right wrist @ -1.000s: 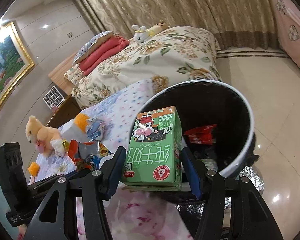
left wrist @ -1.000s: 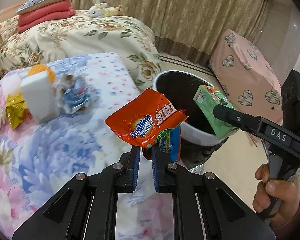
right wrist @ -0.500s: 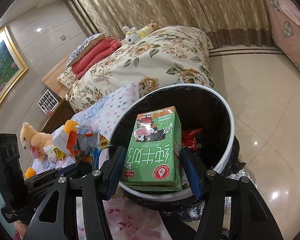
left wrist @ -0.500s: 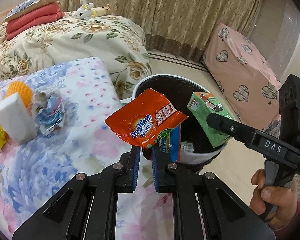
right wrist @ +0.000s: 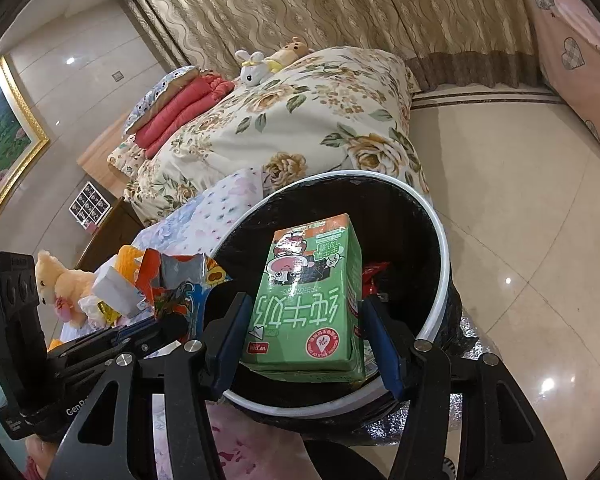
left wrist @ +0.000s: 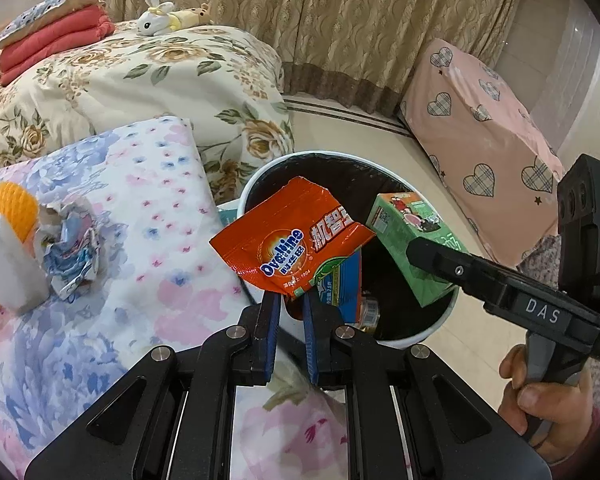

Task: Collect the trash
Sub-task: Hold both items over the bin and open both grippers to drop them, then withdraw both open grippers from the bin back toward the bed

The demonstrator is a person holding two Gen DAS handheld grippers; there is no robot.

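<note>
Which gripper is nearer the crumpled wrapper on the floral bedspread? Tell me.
Left. The left gripper, pinching the orange pouch, is just beside the crumpled wrapper; the right gripper, clamping the green carton, sits over the bin.

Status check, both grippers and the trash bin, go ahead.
Left gripper shut on orange Ovaltine packet. Right gripper shut on green milk carton. Both over the open bin. Nothing blocking the drop.

My left gripper (left wrist: 288, 312) is black with blue pads and silver screws; the right gripper (right wrist: 306, 340) matches, stamped "DAS".
</note>
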